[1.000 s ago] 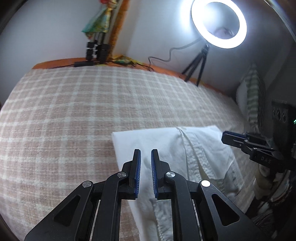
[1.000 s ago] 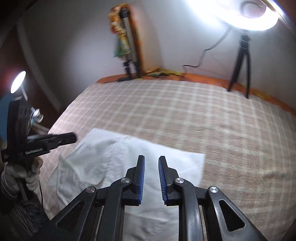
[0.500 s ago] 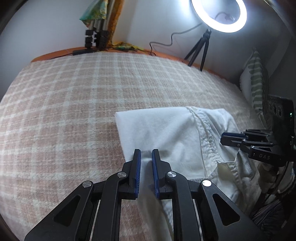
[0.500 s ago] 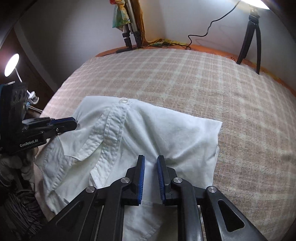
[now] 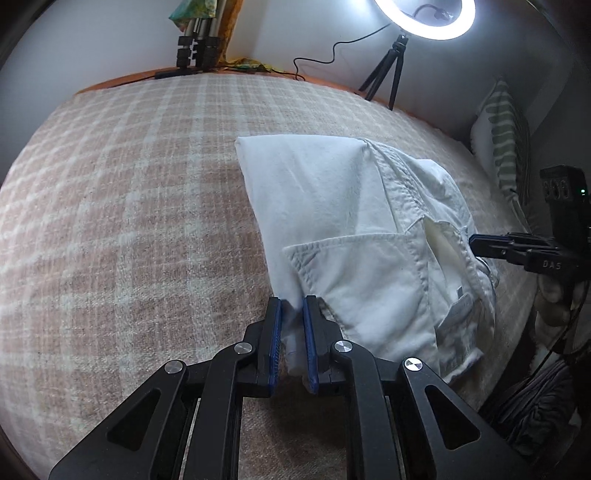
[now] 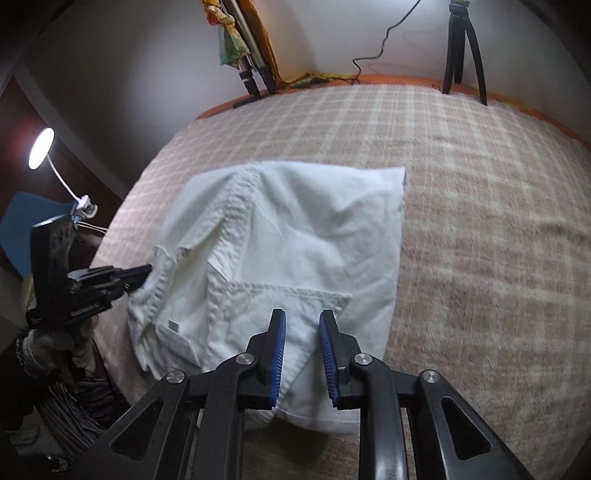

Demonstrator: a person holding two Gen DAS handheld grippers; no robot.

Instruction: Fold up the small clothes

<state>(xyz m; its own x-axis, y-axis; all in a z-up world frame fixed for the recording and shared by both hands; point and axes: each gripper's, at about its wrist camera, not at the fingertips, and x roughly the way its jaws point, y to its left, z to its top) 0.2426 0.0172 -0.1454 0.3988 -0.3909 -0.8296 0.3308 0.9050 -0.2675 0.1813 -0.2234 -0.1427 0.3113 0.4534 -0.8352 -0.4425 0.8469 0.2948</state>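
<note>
A white button shirt (image 5: 351, 236) lies folded on the pink checked blanket (image 5: 129, 192), collar and placket facing up. My left gripper (image 5: 291, 314) is at the shirt's near left edge, shut on a pinch of that edge. In the right wrist view the same shirt (image 6: 295, 236) spreads under my right gripper (image 6: 303, 325). Its jaws are opening, and the cloth lies flat between the pads, not pinched. Each gripper also shows in the other's view: the right gripper (image 5: 476, 243) at the shirt's right edge, the left gripper (image 6: 144, 275) at its left edge.
A ring light (image 5: 424, 18) on a tripod and a second stand (image 5: 195, 48) rise at the far edge of the bed, with a cable between them. A striped pillow (image 5: 506, 147) leans at the right. A desk lamp (image 6: 40, 147) glows beyond the bed's left side.
Both grippers have sunk toward the blanket, bringing the shirt's fold down so it now lies flat. The right jaws stand wider than half a second ago.
</note>
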